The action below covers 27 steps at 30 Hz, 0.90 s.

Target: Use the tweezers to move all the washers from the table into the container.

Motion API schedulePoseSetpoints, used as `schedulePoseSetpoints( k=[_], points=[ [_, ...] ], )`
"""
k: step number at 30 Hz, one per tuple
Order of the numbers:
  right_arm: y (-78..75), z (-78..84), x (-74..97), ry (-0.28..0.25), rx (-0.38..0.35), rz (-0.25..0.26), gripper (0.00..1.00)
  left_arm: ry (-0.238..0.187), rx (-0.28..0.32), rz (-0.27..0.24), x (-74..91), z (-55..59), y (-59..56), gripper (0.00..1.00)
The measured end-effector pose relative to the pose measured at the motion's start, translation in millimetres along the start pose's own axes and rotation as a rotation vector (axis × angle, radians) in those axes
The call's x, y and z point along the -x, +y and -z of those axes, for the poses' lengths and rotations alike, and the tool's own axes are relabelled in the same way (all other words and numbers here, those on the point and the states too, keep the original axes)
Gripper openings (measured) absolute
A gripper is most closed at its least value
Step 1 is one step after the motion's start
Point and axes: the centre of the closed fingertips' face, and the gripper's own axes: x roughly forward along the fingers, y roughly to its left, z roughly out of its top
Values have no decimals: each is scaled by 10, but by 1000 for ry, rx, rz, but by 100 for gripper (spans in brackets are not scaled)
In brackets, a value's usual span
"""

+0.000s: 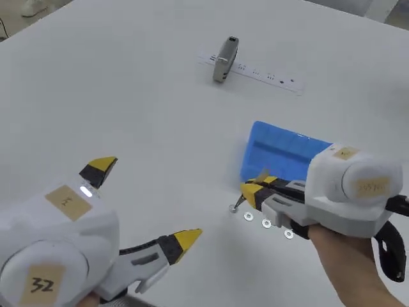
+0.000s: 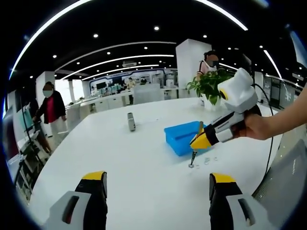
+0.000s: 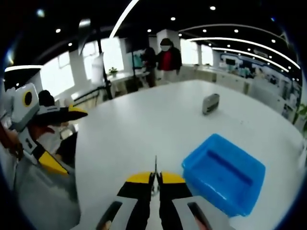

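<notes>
Pinching the tweezers (image 1: 238, 203) in the right gripper (image 1: 251, 190), jaws pressed together, tip pointing down at the table (image 1: 160, 115), perhaps touching it. Hovering just beside the container (image 1: 281, 150), at its 7 o'clock corner. Holding the left gripper (image 1: 147, 201) with jaws spread wide, gripping nothing, well apart at 9 o'clock of the tweezers. Leaving three washers (image 1: 266, 223) in a row on the table, at 4 o'clock of the tip, outside the container.
</notes>
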Motion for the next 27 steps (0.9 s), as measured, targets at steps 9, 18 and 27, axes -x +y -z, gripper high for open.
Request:
schedulePoseSetpoints(
  k=[9, 18, 27],
  points=[
    [-50, -232, 174, -13, 38, 13, 1, -52, 25, 9, 13, -78, -5, 98],
    [-338, -447, 230, -64, 42, 105, 1, -69, 38, 2, 20, -101, 17, 99],
    [-607, -441, 103, -73, 22, 184, 1, -69, 44, 1, 10, -101, 14, 99]
  ],
)
